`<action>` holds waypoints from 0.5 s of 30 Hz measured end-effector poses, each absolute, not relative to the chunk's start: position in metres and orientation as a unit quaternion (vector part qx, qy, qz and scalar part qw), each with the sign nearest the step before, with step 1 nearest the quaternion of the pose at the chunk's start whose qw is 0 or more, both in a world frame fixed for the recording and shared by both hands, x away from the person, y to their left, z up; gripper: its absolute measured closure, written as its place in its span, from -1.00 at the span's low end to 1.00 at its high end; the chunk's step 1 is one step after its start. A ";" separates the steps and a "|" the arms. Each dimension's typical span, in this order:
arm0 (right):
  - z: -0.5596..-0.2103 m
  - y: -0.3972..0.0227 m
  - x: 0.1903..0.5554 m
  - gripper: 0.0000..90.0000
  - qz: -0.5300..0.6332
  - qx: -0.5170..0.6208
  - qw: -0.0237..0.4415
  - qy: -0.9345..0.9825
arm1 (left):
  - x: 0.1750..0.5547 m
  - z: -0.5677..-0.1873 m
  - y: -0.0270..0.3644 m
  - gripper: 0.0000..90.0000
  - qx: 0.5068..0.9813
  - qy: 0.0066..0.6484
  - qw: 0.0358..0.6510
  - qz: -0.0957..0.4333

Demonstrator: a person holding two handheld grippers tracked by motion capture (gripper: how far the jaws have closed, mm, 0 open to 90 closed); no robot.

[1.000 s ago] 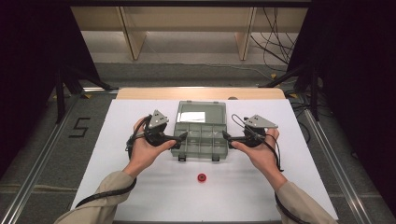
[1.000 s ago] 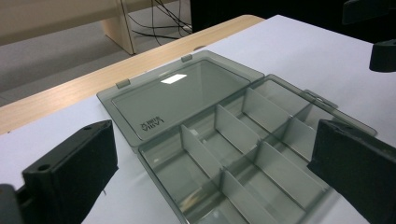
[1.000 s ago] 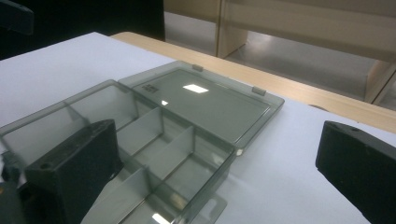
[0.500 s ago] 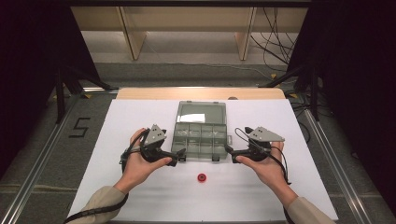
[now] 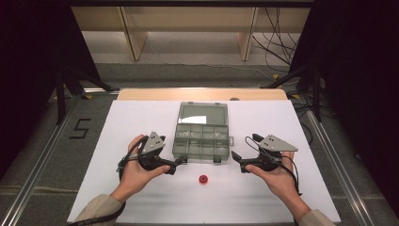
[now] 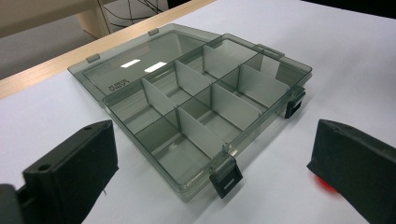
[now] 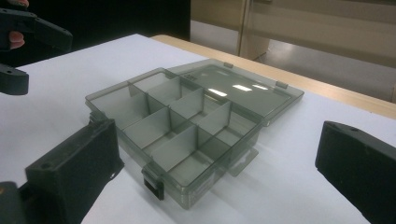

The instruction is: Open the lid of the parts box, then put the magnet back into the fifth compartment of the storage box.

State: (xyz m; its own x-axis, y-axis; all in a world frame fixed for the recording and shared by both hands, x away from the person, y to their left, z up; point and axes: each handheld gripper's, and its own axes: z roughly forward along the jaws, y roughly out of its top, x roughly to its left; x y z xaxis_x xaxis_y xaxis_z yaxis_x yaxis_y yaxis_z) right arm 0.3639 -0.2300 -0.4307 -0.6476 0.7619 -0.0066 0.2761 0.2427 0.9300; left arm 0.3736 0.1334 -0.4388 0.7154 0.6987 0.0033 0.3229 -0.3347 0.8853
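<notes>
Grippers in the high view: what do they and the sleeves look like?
Both the left gripper and the right gripper are black, each topped by a grey three-cornered plate, with a black cable trailing back. Blocky black fingers. Beige sleeves.

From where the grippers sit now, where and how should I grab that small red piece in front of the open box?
Grip the red piece across its outer rim, coming straight down from above. It looks low, round and flat on the white table, so a side approach offers little to pinch. It lies apart from the box with room around it. The left gripper, jaws open, looks nearest.
</notes>
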 end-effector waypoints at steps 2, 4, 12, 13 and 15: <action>-0.432 -0.229 0.365 -0.99 0.521 0.342 0.234 0.746 | 0.373 -0.439 0.133 -1.00 0.793 0.324 0.475 0.199; -0.432 -0.231 0.365 -0.99 0.513 0.341 0.243 0.749 | 0.373 -0.439 0.133 -1.00 0.793 0.325 0.477 0.198; -0.431 -0.236 0.361 -0.98 0.516 0.335 0.249 0.748 | 0.372 -0.438 0.130 -1.00 0.797 0.316 0.477 0.195; -0.431 -0.236 0.359 -0.97 0.518 0.342 0.241 0.746 | 0.373 -0.438 0.130 -1.00 0.799 0.313 0.476 0.194; -0.432 -0.236 0.357 -0.97 0.523 0.336 0.235 0.747 | 0.372 -0.438 0.129 -1.00 0.801 0.310 0.474 0.194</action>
State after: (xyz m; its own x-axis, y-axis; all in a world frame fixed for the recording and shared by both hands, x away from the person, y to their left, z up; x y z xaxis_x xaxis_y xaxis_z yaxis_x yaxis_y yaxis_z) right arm 0.3573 -0.2364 -0.4321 -0.6635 0.7482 -0.0005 0.2561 0.2278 0.9394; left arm 0.3718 0.1289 -0.4379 0.7323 0.6807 0.0168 0.3130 -0.3584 0.8795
